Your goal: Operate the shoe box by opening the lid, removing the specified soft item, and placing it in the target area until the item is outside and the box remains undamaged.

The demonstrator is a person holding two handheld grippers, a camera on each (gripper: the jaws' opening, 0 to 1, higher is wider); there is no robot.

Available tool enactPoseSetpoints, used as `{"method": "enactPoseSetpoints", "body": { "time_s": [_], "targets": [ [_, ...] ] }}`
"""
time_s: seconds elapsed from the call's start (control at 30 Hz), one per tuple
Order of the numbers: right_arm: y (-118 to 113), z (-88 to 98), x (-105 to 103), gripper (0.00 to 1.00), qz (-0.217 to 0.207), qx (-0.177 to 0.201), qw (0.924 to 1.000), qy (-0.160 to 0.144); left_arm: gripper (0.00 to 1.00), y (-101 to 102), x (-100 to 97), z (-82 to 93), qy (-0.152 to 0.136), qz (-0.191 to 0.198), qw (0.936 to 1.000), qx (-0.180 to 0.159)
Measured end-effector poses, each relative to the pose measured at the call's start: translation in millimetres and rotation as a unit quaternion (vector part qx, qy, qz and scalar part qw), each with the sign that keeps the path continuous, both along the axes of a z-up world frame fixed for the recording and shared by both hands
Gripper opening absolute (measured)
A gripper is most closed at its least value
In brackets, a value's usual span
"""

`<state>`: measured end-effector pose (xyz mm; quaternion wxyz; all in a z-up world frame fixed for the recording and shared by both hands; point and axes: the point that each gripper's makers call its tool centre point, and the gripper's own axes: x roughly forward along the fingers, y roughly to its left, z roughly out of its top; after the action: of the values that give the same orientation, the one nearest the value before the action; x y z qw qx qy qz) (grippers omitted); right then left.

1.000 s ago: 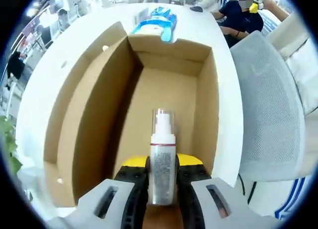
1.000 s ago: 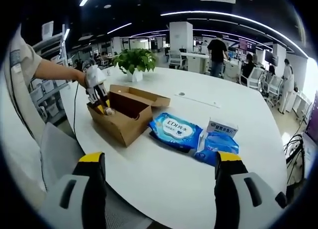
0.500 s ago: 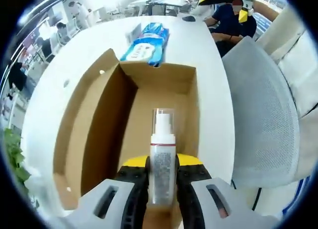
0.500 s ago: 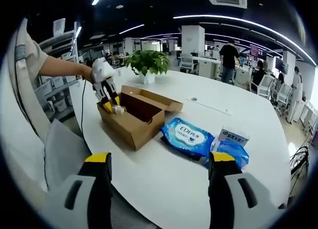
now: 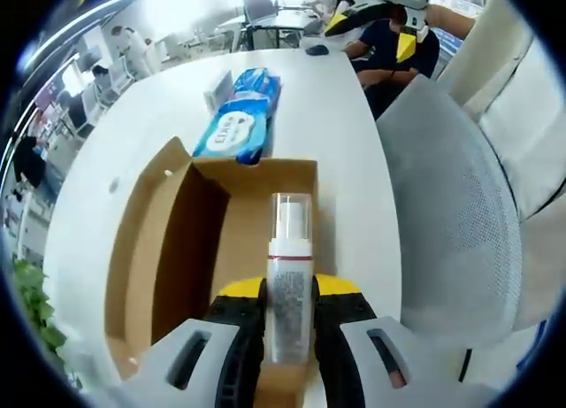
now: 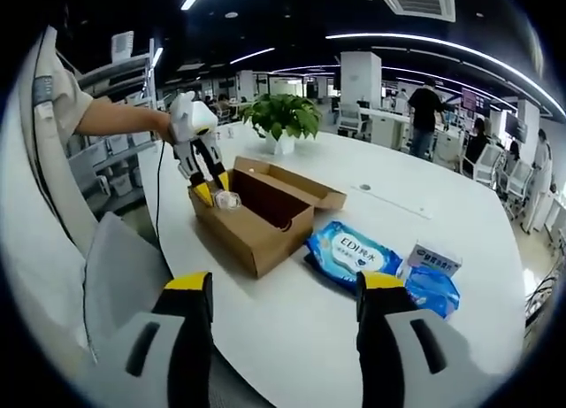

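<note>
1. Since a second ago, the left gripper (image 5: 289,324) has lifted the spray bottle (image 5: 289,275) higher: in the left gripper view the open shoe box (image 5: 256,249) now looks smaller below it, and in the right gripper view the bottle sits at the box's top edge instead of down inside.
2. We see the left gripper clamped on the bottle's lower body, its yellow-tipped jaws pressed against both sides, with the clear cap pointing away from the camera.
3. The bottle hangs above the near end of the cardboard box, whose lid flap (image 5: 141,240) lies folded open to one side.
4. In the right gripper view, the left gripper (image 6: 212,194) holds the bottle (image 6: 227,200) over the box (image 6: 265,215) corner, a person's hand and sleeve behind it.
5. The right gripper (image 6: 283,288) has its jaws wide apart, gripping nothing, above the white table (image 6: 371,204).
6. A blue wipes pack (image 6: 352,253) lies just beside the box, with a small white-and-blue carton (image 6: 433,259) near it.
7. A potted plant (image 6: 283,120) stands on the table beyond the box.
8. A grey mesh chair (image 5: 451,213) stands next to the table.
</note>
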<state>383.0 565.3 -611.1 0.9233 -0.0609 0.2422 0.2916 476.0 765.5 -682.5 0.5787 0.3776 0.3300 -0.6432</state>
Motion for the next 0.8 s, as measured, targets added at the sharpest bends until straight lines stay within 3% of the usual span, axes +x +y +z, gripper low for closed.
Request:
{"method": "enactPoseSetpoints", "body": {
  "time_s": [0.37,0.8],
  "targets": [
    [26,1.7,0,0.47,0.042,0.008,0.9991,-0.008,0.18,-28,-23.0,13.3,-0.009,-0.045,0.9985,-0.030],
    [53,3.3,-3,0.41,0.096,0.009,0.9954,-0.007,0.18,-52,-54.0,30.7,-0.009,-0.093,0.9937,-0.062]
  ]
}}
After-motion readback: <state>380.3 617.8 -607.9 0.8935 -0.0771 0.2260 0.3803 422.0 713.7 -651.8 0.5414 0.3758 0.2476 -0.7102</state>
